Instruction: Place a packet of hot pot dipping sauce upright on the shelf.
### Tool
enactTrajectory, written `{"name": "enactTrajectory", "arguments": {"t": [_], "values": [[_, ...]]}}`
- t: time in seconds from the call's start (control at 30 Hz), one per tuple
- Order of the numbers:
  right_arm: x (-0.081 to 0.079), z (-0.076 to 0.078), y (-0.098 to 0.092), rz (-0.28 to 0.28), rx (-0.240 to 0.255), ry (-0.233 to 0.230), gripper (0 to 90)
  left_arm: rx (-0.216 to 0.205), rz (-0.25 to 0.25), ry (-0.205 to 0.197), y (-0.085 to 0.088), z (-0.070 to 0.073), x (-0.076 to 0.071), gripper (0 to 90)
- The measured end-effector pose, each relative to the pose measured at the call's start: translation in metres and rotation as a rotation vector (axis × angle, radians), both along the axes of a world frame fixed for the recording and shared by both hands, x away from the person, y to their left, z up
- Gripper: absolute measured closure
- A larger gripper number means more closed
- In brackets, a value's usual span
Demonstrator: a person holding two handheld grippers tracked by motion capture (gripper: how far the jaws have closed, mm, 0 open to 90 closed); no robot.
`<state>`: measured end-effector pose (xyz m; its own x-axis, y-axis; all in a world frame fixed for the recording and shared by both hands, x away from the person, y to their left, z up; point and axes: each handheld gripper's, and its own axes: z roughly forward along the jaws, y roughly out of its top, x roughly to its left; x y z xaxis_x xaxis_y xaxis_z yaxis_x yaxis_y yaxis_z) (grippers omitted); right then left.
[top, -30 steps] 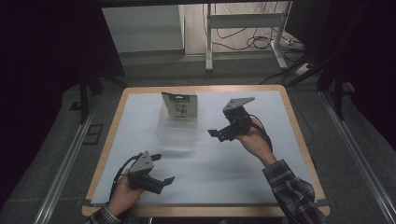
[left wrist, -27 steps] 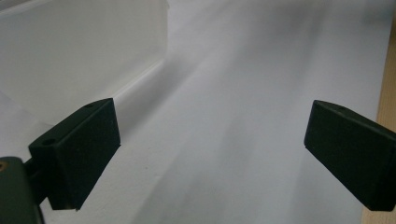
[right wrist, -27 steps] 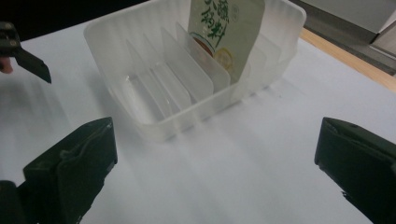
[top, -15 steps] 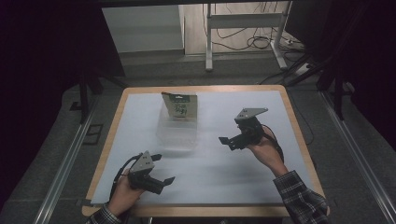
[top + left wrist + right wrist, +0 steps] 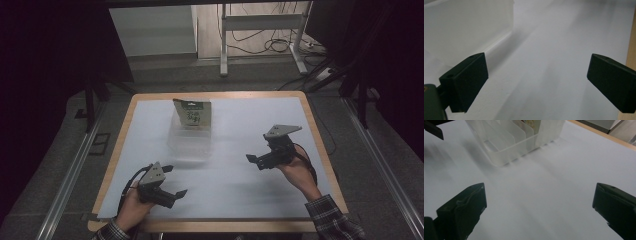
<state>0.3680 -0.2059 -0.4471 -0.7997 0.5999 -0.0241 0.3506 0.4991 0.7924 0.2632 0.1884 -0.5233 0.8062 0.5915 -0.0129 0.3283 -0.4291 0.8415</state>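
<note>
In the high view a clear plastic organizer bin (image 5: 191, 141) sits a little left of centre on the white counter (image 5: 240, 190), with a green-topped packet (image 5: 193, 113) standing upright in its far end; in the right gripper view the same bin fills the upper left of the frame and shows thin inner dividers forming slots. The left gripper (image 5: 172, 182) rests at the lower left of the high view, its jaws spread wide with nothing between them, and its own camera looks along the bin's frosted side wall (image 5: 466, 30) in the upper left of that frame. The right gripper (image 5: 256, 161) hangs at centre right, well apart from the bin, its jaws likewise released and empty, pointing toward the bin across bare counter. The bin looks light, stiff and thin-walled, with a smooth surface that would likely slip under a loose pinch and slide on the counter if nudged. The top rim of a side wall seems the best place to grip. The packet looks light and flexible, best pinched at its upper edge where it rises above the bin.
</note>
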Motion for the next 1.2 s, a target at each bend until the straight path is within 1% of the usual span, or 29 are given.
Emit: {"name": "enactTrajectory", "arguments": {"t": [0.37,0.87,0.97,1.1,1.2], "values": [[-0.019,-0.003,-0.028,-0.049,0.001,-0.005,0.0,0.001,0.001,0.000,0.000,0.000,0.000,3.4],[-0.044,-0.003,-0.053,-0.103,0.001,-0.026,0.0,0.001,0.000,0.002,0.000,0.000,0.000,3.3],[-0.049,-0.003,-0.060,-0.115,-0.005,-0.030,0.0,0.001,0.001,0.001,0.000,0.000,0.000,3.2],[-0.057,-0.006,-0.070,-0.129,-0.030,-0.034,0.0,0.000,0.002,0.001,0.000,0.000,0.000,3.2],[-0.062,-0.008,-0.078,-0.144,-0.026,-0.032,0.0,0.002,0.003,0.001,0.000,0.000,0.000,3.2]]}}
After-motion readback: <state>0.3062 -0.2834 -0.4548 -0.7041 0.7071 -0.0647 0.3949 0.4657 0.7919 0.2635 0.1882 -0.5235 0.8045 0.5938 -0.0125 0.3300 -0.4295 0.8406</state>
